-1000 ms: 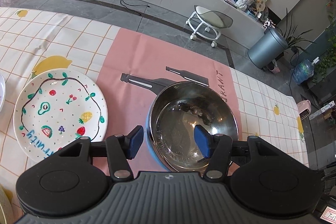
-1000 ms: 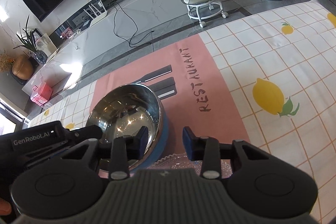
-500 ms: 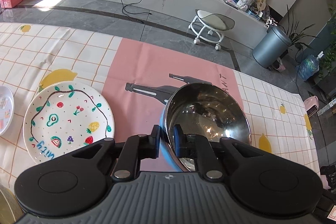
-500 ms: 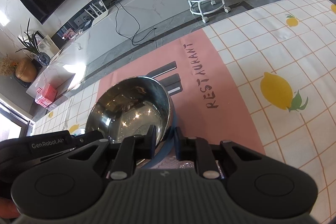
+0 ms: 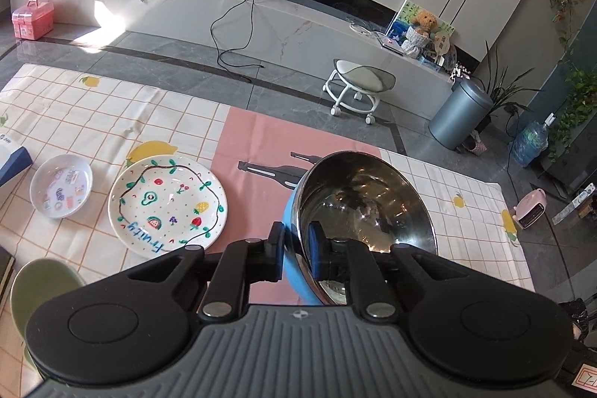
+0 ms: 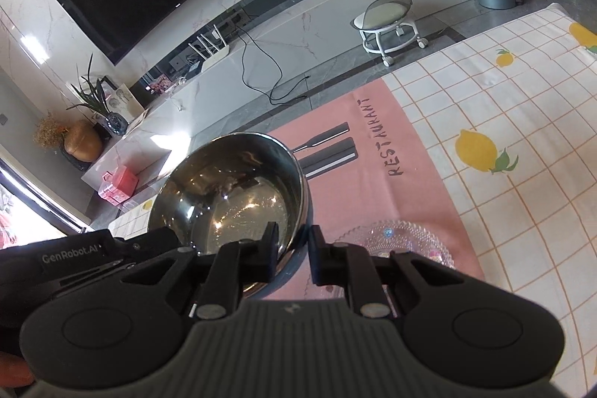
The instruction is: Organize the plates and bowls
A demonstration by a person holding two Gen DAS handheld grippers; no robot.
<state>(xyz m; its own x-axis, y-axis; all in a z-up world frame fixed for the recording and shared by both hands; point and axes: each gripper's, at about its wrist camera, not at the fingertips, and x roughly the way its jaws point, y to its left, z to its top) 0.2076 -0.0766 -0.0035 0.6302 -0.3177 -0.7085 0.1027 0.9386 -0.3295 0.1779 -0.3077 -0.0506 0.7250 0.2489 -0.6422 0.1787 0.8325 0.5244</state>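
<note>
Left-wrist and right-wrist views of a two-handed grasp. The steel bowl [image 5: 367, 207], a round vessel with a mirror-polished metal interior and a smooth blue outer shell, is clear of the table [image 5: 93, 107] and tilted, held at its rim from two sides. The left tool [image 5: 297, 245] is closed on the rim: one blue pad presses the blue outer wall, the other the reflective inner wall. The right tool [image 6: 293, 250] is likewise clamped on the opposite rim, one finger inside the bowl and one outside.

The table carries a cloth printed with an orange grid and yellow lemons, with a pink central panel [image 6: 377, 181] bearing dark cutlery silhouettes and the word "RESTAURANT". On the cloth, left of the bowl in the left-wrist view, lies a flat, glossy white ceramic plate [image 5: 167, 203] painted with fruit motifs and a dark looping line. Just beside it, further left, sits a smaller, shallow white dish [image 5: 61, 190] with small coloured pictures. A pale green rounded dish [image 5: 41, 286] shows at the lower left edge. In the right-wrist view, a clear glass plate [image 6: 403, 243] with a beaded, pebbled texture lies on the pink panel, just beside the bowl and below the right tool.
</note>
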